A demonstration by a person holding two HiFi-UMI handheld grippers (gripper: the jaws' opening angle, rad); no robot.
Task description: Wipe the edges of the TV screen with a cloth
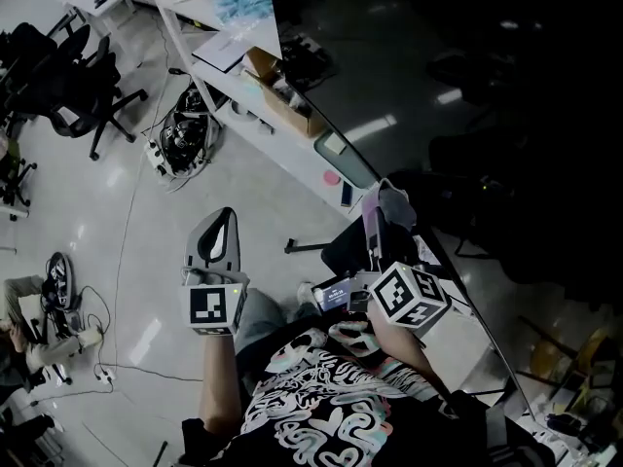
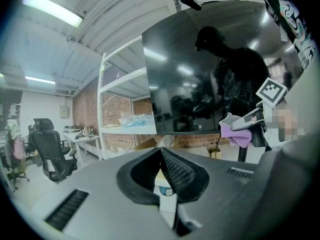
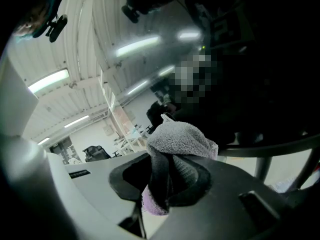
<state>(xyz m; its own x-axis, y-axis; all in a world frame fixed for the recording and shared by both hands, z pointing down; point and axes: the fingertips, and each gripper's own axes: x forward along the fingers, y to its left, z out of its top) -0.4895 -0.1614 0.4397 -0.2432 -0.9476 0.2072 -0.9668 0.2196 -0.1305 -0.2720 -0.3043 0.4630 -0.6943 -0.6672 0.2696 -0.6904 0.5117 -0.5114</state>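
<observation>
Right gripper (image 3: 167, 158) clenched on a purple-grey cloth (image 3: 183, 139), held close by the lower edge of the TV screen (image 1: 467, 86); left gripper (image 2: 161, 151) pressed closed, empty, well apart.

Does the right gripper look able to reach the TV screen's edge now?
Probably yes: the right gripper, shut on the purple cloth, sits close beside the edge of the TV screen, with nothing between them.

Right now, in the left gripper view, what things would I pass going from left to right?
black office chair → white shelf → purple cloth
</observation>
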